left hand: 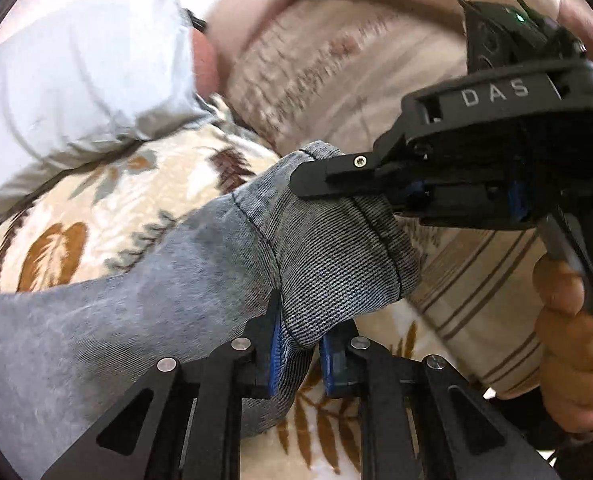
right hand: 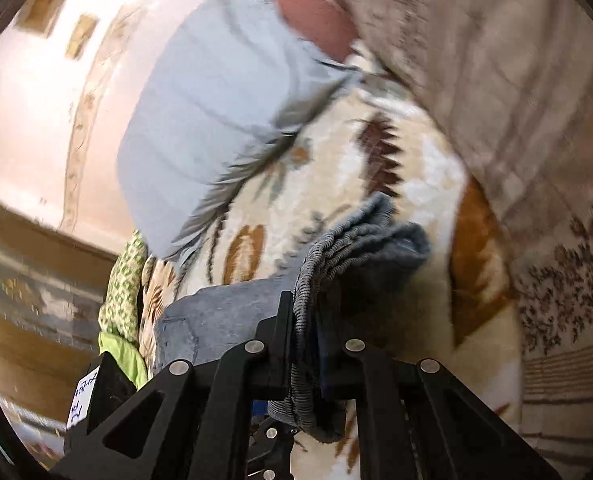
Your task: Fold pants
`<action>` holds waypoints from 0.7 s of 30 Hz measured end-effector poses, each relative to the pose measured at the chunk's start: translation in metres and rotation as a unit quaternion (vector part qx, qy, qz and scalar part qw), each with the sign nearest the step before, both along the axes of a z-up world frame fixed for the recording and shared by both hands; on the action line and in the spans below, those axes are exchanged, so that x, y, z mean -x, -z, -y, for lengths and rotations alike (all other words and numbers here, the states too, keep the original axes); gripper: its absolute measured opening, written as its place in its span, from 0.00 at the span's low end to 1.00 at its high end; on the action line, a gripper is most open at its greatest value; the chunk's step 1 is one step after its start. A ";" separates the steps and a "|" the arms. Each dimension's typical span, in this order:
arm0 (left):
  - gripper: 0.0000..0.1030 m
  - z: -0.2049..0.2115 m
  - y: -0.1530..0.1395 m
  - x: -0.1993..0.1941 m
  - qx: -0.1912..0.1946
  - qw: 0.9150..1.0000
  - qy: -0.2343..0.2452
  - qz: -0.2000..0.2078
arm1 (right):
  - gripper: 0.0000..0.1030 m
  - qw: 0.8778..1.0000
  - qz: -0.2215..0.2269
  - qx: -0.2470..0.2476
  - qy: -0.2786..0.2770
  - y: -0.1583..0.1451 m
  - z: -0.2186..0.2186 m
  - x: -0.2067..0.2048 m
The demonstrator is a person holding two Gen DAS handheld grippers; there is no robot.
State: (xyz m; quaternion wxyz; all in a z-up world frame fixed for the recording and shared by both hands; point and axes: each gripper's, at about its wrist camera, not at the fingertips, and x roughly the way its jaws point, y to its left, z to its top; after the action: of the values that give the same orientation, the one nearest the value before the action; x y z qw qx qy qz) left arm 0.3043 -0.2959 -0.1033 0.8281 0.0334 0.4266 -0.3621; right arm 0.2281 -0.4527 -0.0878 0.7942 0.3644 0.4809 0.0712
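The grey pants lie across a cream bedspread with brown leaf print. Their ribbed grey cuff is lifted off the bed. My left gripper is shut on the lower edge of the cuff, cloth pinched between its blue pads. My right gripper comes in from the right in the left wrist view and is shut on the cuff's top edge. In the right wrist view my right gripper clamps the bunched ribbed cuff, with the pants trailing left.
A pale blue pillow lies at the back left. A beige patterned blanket is heaped behind. A striped pillow sits at the right. A green patterned cloth hangs at the bed's edge, floor beyond.
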 end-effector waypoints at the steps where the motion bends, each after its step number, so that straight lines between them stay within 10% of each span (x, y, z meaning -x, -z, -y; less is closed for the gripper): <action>1: 0.14 -0.009 -0.004 0.002 0.013 1.000 -0.013 -0.002 | 0.08 1.000 0.007 0.010 -0.008 -0.007 -0.007 -0.001; 11: 0.14 -0.110 -0.016 0.011 0.112 0.986 -0.123 -0.024 | 0.09 0.991 0.051 0.071 -0.099 -0.057 -0.108 -0.025; 21: 0.14 -0.214 0.026 0.029 0.179 0.949 -0.232 -0.114 | 0.09 0.975 0.030 0.090 -0.199 -0.035 -0.230 -0.052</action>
State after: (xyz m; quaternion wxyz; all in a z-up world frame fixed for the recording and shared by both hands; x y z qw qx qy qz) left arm 0.2751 -0.0815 -0.1293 0.8277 -0.2563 0.4422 -0.2318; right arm 0.2798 -0.2228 -0.0528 0.8081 0.1862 0.5238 0.1948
